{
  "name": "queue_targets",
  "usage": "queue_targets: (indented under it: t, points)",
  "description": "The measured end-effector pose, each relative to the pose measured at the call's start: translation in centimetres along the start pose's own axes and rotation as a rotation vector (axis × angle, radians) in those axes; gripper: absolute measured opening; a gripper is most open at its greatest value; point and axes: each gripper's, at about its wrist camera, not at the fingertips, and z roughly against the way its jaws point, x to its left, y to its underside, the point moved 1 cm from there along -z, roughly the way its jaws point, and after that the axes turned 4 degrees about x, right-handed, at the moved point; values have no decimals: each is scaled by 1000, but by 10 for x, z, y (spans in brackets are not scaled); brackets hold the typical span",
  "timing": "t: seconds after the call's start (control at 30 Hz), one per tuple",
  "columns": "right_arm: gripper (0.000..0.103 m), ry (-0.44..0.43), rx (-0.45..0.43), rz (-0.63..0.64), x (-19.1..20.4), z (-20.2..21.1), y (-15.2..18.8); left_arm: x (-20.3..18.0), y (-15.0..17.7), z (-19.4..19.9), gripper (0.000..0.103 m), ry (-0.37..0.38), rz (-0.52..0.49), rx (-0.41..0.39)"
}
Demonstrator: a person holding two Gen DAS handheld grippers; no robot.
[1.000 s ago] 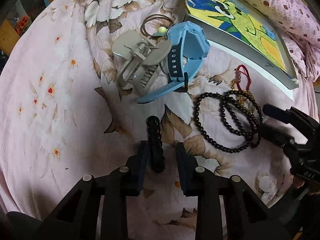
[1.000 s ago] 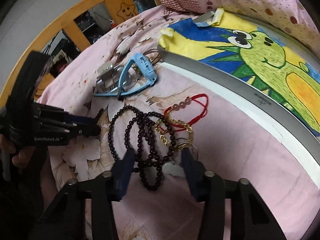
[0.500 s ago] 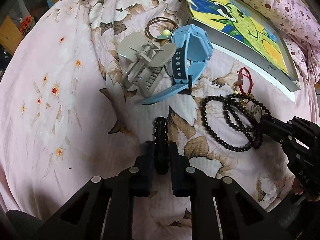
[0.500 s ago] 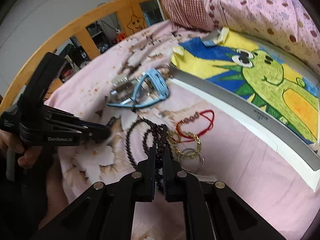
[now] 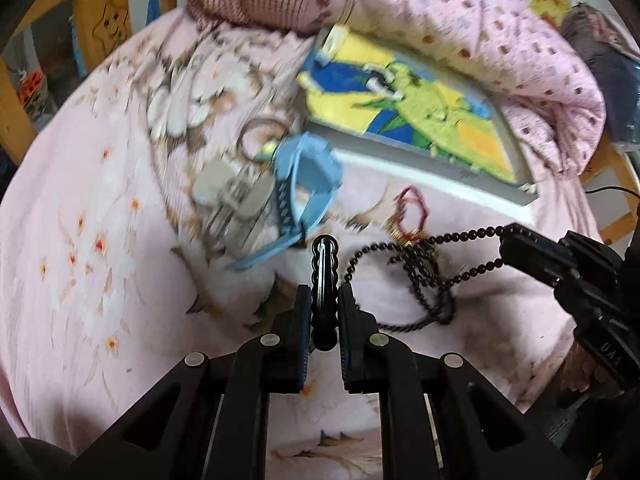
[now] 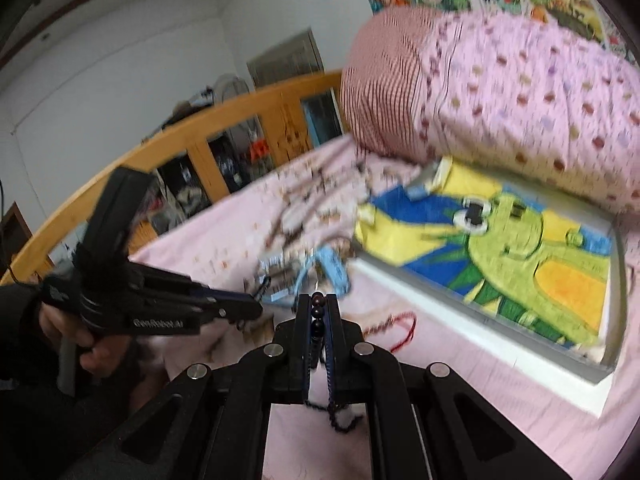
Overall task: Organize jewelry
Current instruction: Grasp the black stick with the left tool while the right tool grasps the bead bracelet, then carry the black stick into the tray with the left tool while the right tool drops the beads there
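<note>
Judging by how things lie, this is barely started: nothing is sorted yet, and the box with the green cartoon cover, lying flat by the pillows, has no jewelry on it or in it as far as I can see. Most of the pile sits loose on the pink floral bedsheet: a blue watch touching a grey claw clip, a thin hair tie just behind them, and a red string bracelet near the box edge. The left gripper is clamped on a black wavy hair clip, held up off the sheet. The right gripper is pinched tight on the black bead strand, one end lifted and the rest trailing in a tangle. It's a bedroom, with a wooden bed rail, pink dotted pillow, and posters on the wall.
</note>
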Motion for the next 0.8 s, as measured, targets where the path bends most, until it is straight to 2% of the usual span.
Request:
queue_targets:
  t: [0.13, 0.27, 0.4, 0.47, 0.6, 0.8]
  points:
    - [6, 24, -104, -11, -8, 22, -15, -7, -5, 11, 10, 30, 1, -87]
    - [6, 72, -239, -46, -27, 51, -35, -12, -25, 17, 10, 79, 21, -187]
    - [6, 159, -354, -106, -57, 74, -52, -22, -52, 19, 10, 142, 41, -281]
    - [6, 192, -382, -157, -74, 78, -55, -25, -66, 17, 10, 172, 46, -310]
    - [6, 260, -362, -260, -109, 69, -51, -36, -95, 1, 10, 200, 46, -339]
    - [6, 315, -231, -383, -148, 41, -30, -44, -126, -41, 10, 221, 55, -292]
